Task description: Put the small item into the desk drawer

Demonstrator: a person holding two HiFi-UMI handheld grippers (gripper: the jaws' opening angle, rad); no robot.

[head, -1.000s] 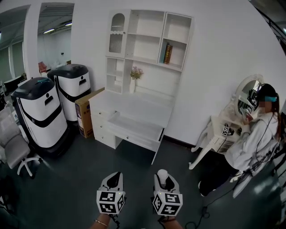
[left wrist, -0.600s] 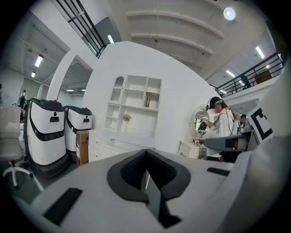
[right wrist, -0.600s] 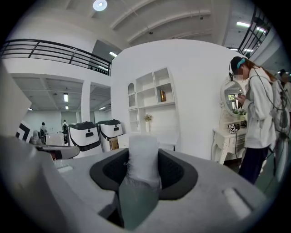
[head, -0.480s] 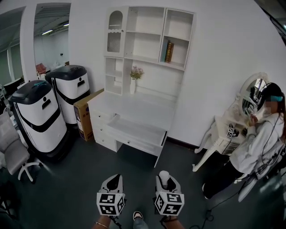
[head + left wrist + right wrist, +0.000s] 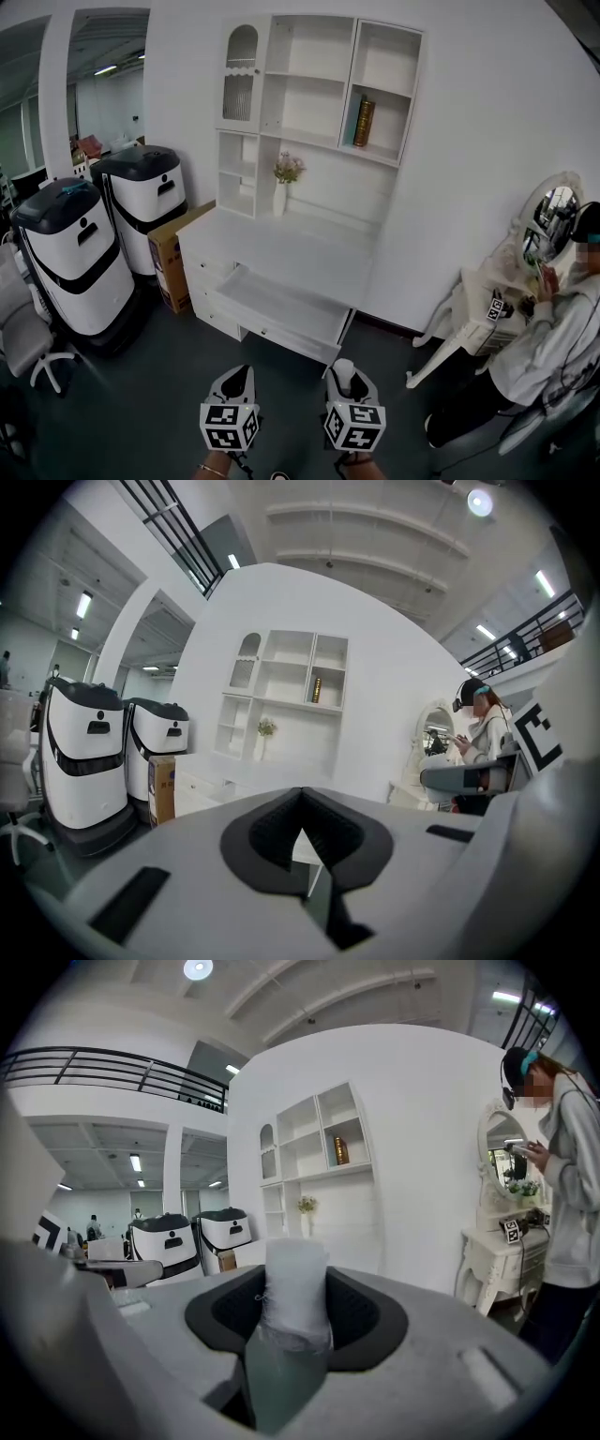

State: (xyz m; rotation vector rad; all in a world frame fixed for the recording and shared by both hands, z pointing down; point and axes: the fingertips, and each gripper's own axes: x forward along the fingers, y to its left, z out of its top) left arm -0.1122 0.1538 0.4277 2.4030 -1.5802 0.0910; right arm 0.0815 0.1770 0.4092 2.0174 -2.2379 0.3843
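The white wooden desk (image 5: 281, 246) stands against the wall (image 5: 469, 141), its open drawer (image 5: 281, 305) jutting forward; two black-and-white robots (image 5: 80, 248) stand left of it, a person (image 5: 553, 328) right.

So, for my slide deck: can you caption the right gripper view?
Right gripper clamped on a small white cylinder, facing the white shelf unit across the room.

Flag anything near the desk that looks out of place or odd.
Only the desk drawer stands out: it is pulled wide open and looks empty. That fits the job, since the right claw is shut on a small white item. Nothing looks spilled, tilted or broken.
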